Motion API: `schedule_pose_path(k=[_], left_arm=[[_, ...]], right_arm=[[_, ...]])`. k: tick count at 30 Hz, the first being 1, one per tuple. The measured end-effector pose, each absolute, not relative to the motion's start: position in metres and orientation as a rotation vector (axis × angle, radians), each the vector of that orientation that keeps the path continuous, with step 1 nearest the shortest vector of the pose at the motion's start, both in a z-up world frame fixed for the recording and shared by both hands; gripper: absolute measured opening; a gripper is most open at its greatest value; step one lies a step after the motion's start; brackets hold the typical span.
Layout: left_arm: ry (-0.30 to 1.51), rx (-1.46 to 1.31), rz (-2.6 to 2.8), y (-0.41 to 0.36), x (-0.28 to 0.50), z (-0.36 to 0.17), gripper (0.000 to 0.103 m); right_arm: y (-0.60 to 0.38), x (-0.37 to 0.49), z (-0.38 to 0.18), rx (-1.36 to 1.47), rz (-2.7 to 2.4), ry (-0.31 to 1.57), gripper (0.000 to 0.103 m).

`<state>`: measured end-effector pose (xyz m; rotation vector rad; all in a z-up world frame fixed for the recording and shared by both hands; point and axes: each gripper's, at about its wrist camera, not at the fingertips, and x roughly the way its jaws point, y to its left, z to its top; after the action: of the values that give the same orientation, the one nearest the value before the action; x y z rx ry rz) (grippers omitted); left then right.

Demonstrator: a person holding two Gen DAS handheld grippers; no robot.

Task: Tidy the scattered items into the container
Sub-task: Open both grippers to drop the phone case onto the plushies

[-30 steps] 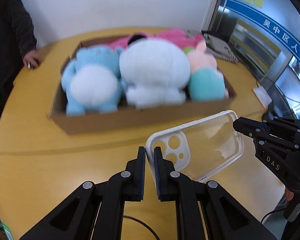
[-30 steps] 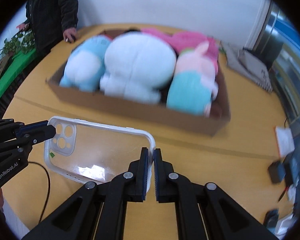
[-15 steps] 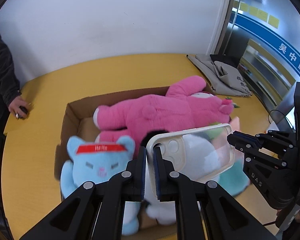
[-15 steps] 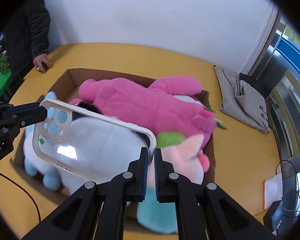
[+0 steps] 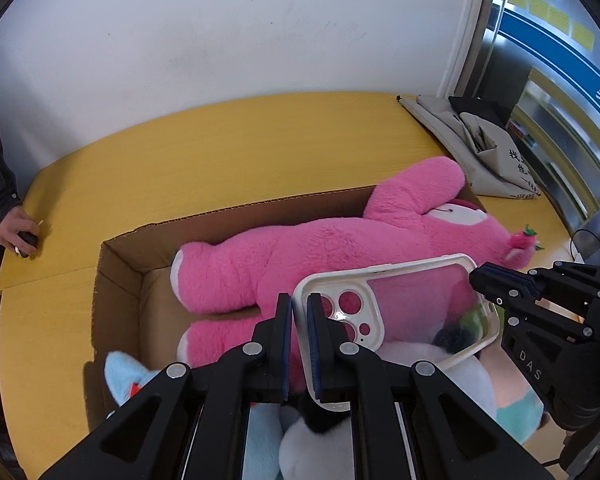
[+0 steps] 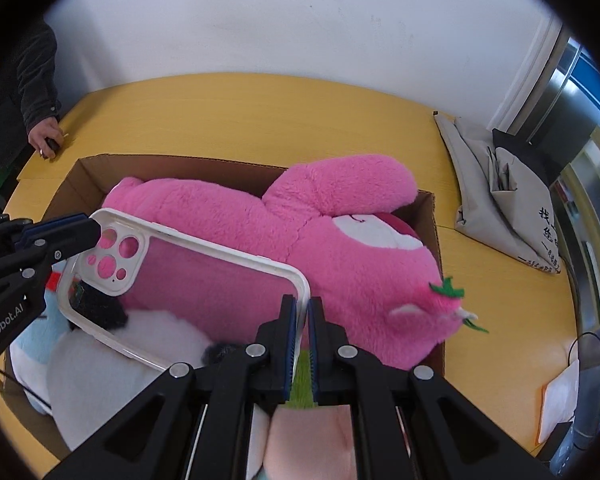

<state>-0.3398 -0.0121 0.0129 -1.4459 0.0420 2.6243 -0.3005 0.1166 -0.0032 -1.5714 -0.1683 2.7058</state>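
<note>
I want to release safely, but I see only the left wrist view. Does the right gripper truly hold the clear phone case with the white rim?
Observer: Yes. In the right wrist view the right gripper is shut on the clear phone case with the white rim, at the end away from the camera holes.
Operator: Where does the brown cardboard box end on that side?
Observer: Its right wall stands just past the head of the big pink plush bear; the strawberry nose reaches over it.
Operator: Is anything on the yellow table beyond?
Observer: A flat white packet with an orange edge.
</note>
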Motion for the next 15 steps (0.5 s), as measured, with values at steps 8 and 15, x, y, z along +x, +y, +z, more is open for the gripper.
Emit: schedule_pose_path(k=[8, 15], left_arm=[[0.053, -1.413, 2.657, -0.018, -0.322, 0.019, 0.047], [-0.049, -1.364, 2.727, -0.04, -0.22, 0.049, 0.091]], right_arm=[[0.126, -0.283, 0.001, -1.439, 2.809, -0.109, 0.081], [0.14, -0.195, 0.014, -1.437, 2.875, -0.157, 0.083]])
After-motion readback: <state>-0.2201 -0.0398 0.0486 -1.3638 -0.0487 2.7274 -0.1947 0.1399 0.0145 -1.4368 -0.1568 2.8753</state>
